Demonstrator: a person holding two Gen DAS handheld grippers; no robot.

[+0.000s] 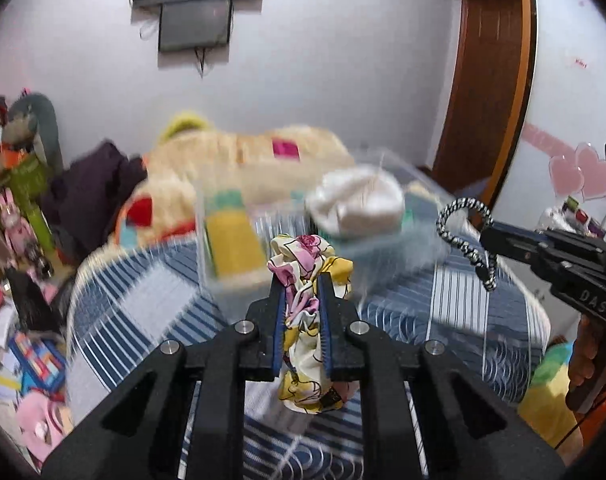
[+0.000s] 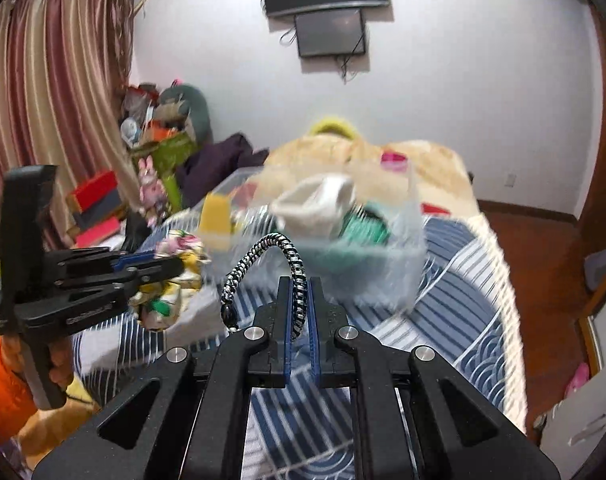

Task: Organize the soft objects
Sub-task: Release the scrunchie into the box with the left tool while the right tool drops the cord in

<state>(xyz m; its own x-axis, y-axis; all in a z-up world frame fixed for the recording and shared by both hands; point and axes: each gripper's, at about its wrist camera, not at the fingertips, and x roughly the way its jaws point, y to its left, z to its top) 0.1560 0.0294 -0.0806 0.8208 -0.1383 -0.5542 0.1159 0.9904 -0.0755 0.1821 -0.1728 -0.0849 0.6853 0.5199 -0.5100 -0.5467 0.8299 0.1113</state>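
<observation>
Between left gripper (image 1: 302, 280) pads: floral scrunchie (image 1: 309, 264), clamped. Right gripper (image 2: 299, 285), "DAS" printed on its body, pinches braided black-white cord loop (image 2: 269, 258). Clear bin (image 2: 383, 268) just ahead.

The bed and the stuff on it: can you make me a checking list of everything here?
Surface: bed with blue striped cover.
Job's things: floral scrunchie and black-and-white braided band, both held; clear plastic bin on the bed, white cloth inside.
Clutter: beige blanket, dark clothing, toys and boxes beside the bed.
Grippers: left gripper shut on scrunchie; right gripper shut on band.
Cables: wires hanging under the wall screens.
Surroundings: striped curtain, wooden door frame.
</observation>
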